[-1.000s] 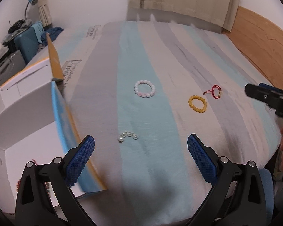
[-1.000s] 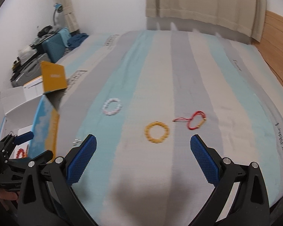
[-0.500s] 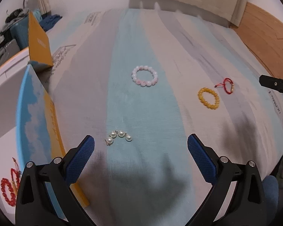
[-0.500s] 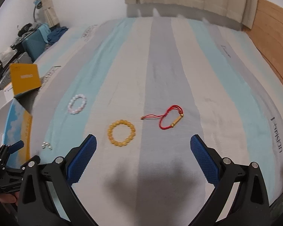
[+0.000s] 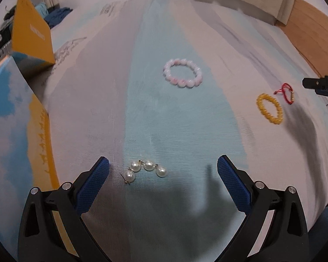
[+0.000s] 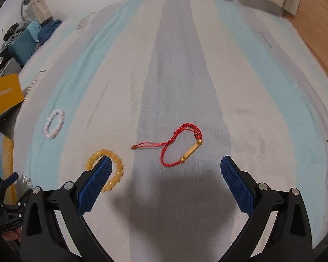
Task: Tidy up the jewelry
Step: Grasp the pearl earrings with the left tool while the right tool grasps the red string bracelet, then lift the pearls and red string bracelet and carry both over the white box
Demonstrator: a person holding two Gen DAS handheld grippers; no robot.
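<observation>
Below, left gripper point(image 5: 163, 170) spread wide, empty; pearl earrings point(image 5: 145, 170) lie between fingertips, nearer left pad, row running left-right across lower centre; right gripper point(image 6: 166, 171) equally open, empty; red cord bracelet point(image 6: 181, 147) just ahead, mid-frame, gold bar slanting lower-left to upper-right; yellow bead bracelet point(image 6: 118, 166) partly behind left finger.

Striped bedspread point(image 6: 177, 69) — teal suitcase point(image 6: 21, 43)

Both wrist views low over the striped bed point(image 5: 142, 113), facing the curtained far wall. Left view close above the pearls point(image 5: 144, 169), right above the red cord bracelet point(image 6: 181, 147). Shared: pink bracelet point(image 5: 182, 76), yellow bracelet point(image 6: 111, 170).
</observation>
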